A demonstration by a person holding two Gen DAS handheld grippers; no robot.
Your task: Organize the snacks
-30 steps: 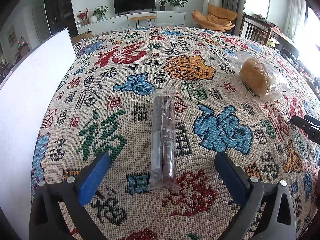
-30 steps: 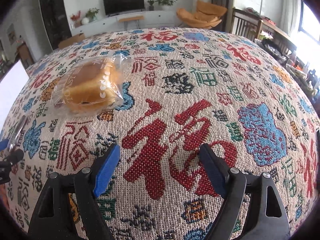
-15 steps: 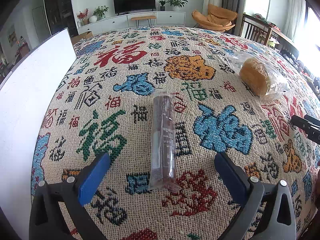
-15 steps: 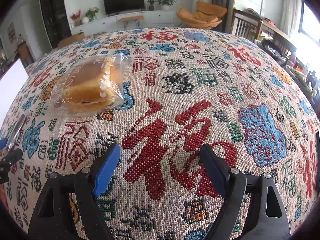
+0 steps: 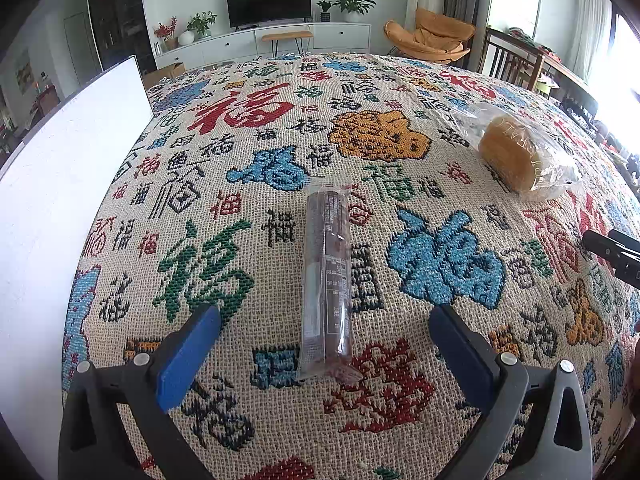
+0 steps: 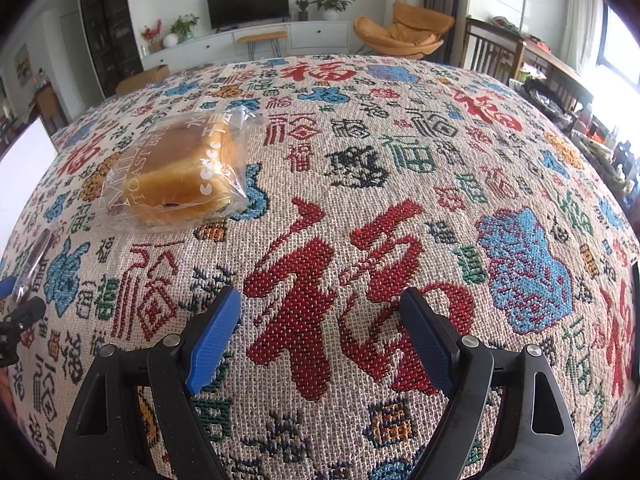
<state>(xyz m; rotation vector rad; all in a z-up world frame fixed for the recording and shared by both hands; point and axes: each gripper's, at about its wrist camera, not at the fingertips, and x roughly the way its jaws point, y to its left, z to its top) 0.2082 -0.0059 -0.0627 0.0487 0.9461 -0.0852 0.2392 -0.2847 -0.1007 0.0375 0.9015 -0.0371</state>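
A long brown snack bar in clear wrap lies on the patterned tablecloth, pointing away from me. My left gripper is open, its blue pads on either side of the bar's near end, not touching it. A bagged toast bread lies to the right; it also shows in the right wrist view at the upper left. My right gripper is open and empty over a red character, right of the bread. The bar's end shows at the right wrist view's left edge.
A white board stands along the cloth's left side. The right gripper's tip shows at the left wrist view's right edge. Wooden chairs and an orange armchair stand beyond the table's far right.
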